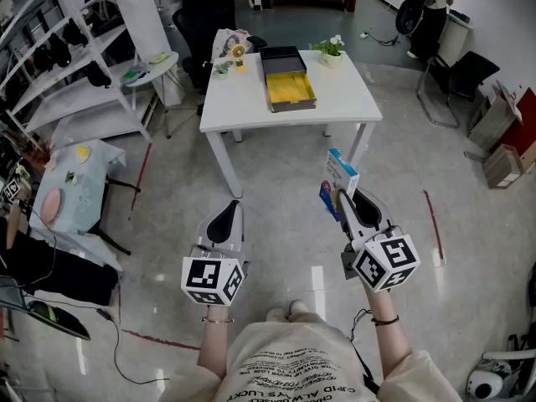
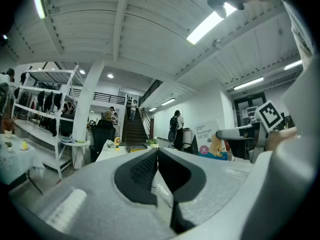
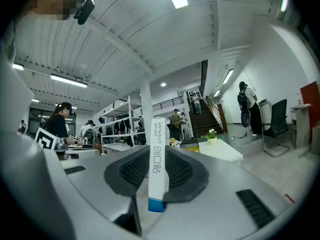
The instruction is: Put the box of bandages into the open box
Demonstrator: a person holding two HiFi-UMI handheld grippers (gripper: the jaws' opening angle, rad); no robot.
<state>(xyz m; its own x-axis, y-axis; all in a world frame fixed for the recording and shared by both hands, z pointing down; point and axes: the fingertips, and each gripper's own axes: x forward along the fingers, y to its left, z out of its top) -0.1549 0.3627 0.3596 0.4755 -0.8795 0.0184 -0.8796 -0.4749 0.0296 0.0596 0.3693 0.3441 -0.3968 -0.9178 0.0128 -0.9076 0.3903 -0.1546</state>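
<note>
White table [image 1: 243, 99] with a potted plant [image 1: 332, 47], black office chair [image 1: 205, 15] behind, white shelving [image 1: 79, 99] at left.

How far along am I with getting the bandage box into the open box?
Done: the box of bandages is picked up, clamped between the jaws of the right gripper. In hand: it is held in the air over the floor, short of the white table. Left: reach the table and set it in the open box with the yellow inside. The left gripper is shut and empty.

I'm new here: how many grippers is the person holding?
2: the left gripper, empty, lower left; the right gripper, lower right, clamping the box of bandages.
</note>
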